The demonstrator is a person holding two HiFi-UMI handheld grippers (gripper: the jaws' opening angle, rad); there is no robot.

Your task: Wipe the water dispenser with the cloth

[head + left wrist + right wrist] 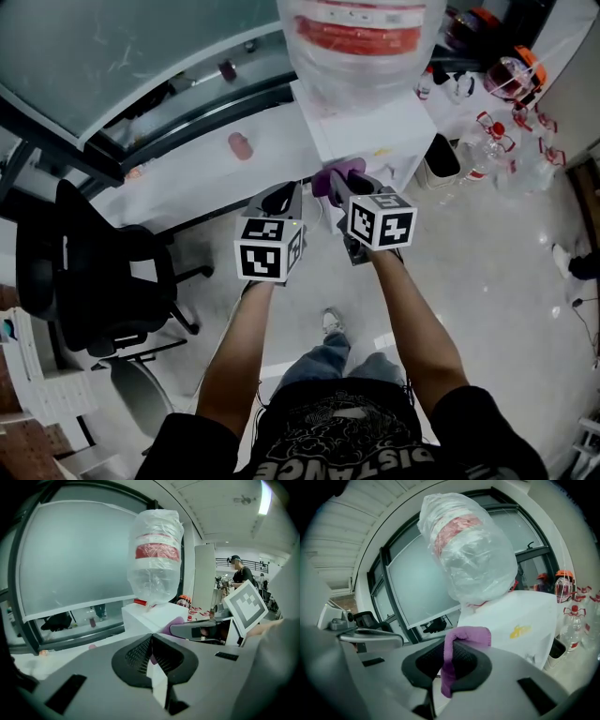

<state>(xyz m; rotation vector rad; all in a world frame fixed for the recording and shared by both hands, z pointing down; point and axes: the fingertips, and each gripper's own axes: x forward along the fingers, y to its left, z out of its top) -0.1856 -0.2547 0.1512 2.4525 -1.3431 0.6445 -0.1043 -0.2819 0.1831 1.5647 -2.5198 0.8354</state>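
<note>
Right in front of the white water dispenser (361,127), both grippers sit side by side, just apart. The right gripper (345,185) has its jaws pinched on the purple cloth (464,637), which folds over the top of the jaws and hangs down between them. It's close to the dispenser's front, but I can't tell if it's touching. The left gripper (151,653) has its jaws pressed together with nothing in them. A plastic-wrapped bottle (361,37) sits on top of the dispenser, and a black office chair (94,272) is off to the left.
</note>
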